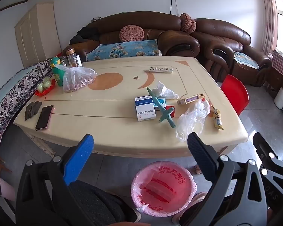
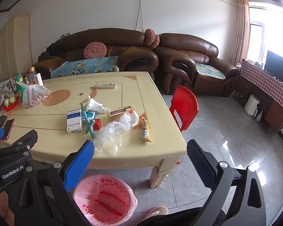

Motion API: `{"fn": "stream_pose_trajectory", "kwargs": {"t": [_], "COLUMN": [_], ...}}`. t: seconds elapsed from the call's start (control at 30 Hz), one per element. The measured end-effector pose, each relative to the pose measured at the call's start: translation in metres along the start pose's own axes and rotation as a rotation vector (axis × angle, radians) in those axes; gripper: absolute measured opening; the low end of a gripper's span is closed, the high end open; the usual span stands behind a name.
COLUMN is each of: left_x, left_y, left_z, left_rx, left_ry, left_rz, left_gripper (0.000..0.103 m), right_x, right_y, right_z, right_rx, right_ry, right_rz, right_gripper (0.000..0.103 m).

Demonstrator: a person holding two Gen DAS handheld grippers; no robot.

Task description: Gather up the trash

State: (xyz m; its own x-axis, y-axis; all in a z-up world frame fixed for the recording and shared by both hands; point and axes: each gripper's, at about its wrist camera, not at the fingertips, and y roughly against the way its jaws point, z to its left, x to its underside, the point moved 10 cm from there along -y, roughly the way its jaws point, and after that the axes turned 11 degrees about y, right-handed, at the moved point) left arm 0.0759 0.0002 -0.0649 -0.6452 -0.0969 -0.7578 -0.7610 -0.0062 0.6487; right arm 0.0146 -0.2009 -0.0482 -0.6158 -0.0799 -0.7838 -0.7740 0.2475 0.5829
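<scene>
A cream table (image 1: 107, 131) (image 2: 141, 150) carries litter near its right front: a crumpled clear plastic bag (image 1: 192, 118) (image 2: 113, 131), a yellow snack wrapper (image 1: 218, 117) (image 2: 145, 130), a white tissue wad (image 1: 164, 90) (image 2: 95, 104), a long narrow box (image 1: 190, 99) (image 2: 120, 111), and white-and-blue medicine boxes (image 1: 144, 108) (image 2: 74, 122) under a green toy sword (image 1: 161, 107) (image 2: 88, 121). A bin with a pink liner (image 1: 163, 187) (image 2: 104, 200) stands on the floor in front of the table. My left gripper (image 1: 140, 145) and right gripper (image 2: 140, 150) hover open before the table edge, both empty.
A phone (image 1: 44, 117), a remote (image 1: 161, 69), a bag of nuts (image 1: 76, 80), a green bottle (image 1: 57, 70) and jars occupy the table's left and back. A red plastic chair (image 2: 184, 106) stands at the right side. Brown sofas (image 2: 122, 52) line the wall. A person's shoe (image 2: 157, 211) is near the bin.
</scene>
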Motion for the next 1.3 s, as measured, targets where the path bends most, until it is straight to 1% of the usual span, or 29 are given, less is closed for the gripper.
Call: {"fn": "stream_pose_trajectory", "kwargs": {"t": [0.3, 0.33, 0.47, 0.7, 0.83, 0.93, 1.03, 1.1, 1.3], "left_x": [0.0011, 0.0032, 0.0055, 0.0055, 0.0073, 0.0084, 0.0088, 0.0086, 0.0094], "left_y": [0.0022, -0.0020, -0.0019, 0.0001, -0.0006, -0.0042, -0.0046, -0.0044, -0.0078], "left_z": [-0.0003, -0.0041, -0.0040, -0.0047, -0.0042, -0.0048, -0.0064, -0.0073, -0.0068], "left_rx": [0.001, 0.000, 0.014, 0.018, 0.034, 0.030, 0.018, 0.024, 0.026], "left_ry": [-0.002, 0.000, 0.002, -0.003, 0.003, -0.016, -0.033, -0.037, -0.028], "left_rz": [0.003, 0.005, 0.008, -0.009, 0.014, 0.026, 0.022, 0.022, 0.028], "left_gripper": [0.097, 0.097, 0.097, 0.097, 0.097, 0.097, 0.097, 0.097, 0.097], "right_x": [0.0003, 0.0004, 0.0005, 0.0003, -0.0001, -0.0004, 0.0002, -0.0020, 0.0013], "right_y": [0.0008, 0.0008, 0.0003, 0.0012, 0.0012, 0.0014, 0.0005, -0.0009, -0.0034], "right_z": [-0.0001, -0.0001, 0.0000, -0.0004, -0.0018, -0.0023, -0.0010, -0.0049, -0.0034], "right_rx": [0.001, 0.001, 0.001, 0.000, -0.001, -0.001, -0.001, -0.002, -0.001], "right_ry": [-0.001, -0.002, 0.000, 0.000, -0.003, -0.004, -0.006, -0.006, -0.007], "right_rz": [-0.003, -0.002, -0.003, -0.003, -0.003, -0.001, 0.001, 0.002, 0.003], "right_gripper": [0.096, 0.096, 0.096, 0.096, 0.096, 0.096, 0.096, 0.096, 0.096]}}
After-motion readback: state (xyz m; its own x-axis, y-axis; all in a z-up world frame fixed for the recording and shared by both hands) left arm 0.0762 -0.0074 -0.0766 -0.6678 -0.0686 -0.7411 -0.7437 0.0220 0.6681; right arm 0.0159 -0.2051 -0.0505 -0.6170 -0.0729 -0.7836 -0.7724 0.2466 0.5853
